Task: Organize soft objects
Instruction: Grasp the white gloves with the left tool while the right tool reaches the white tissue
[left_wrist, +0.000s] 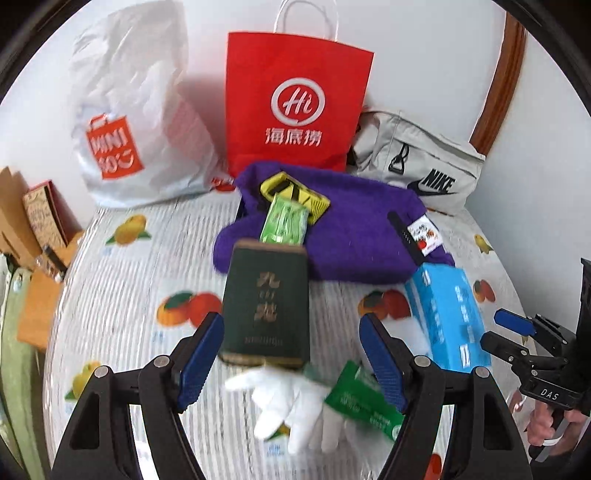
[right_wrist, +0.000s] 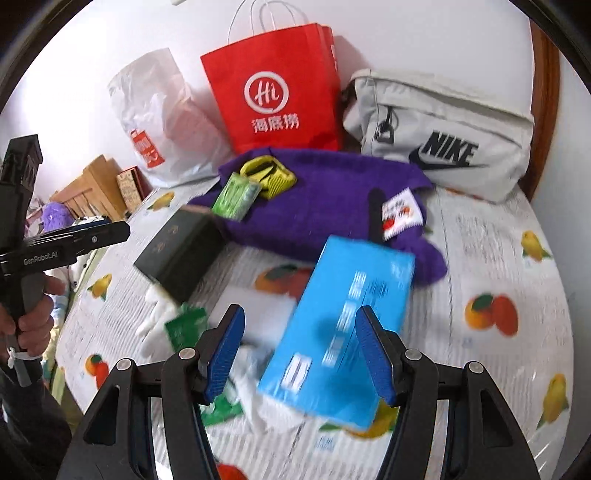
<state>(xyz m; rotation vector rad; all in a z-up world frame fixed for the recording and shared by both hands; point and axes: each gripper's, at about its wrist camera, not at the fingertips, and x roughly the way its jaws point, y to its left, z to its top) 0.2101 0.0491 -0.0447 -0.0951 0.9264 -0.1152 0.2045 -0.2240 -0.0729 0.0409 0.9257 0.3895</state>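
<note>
A purple towel lies mid-bed under small packets; motion blur smears the blue box's print. My left gripper and right gripper hover wide, empty, above the fruit-print sheet, bags against the white wall.

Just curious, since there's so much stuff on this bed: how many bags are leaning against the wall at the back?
3. A white plastic shopping bag on the left, a red paper carrier bag in the middle, and a grey fabric Nike bag on the right. Others could be hidden behind them.
</note>
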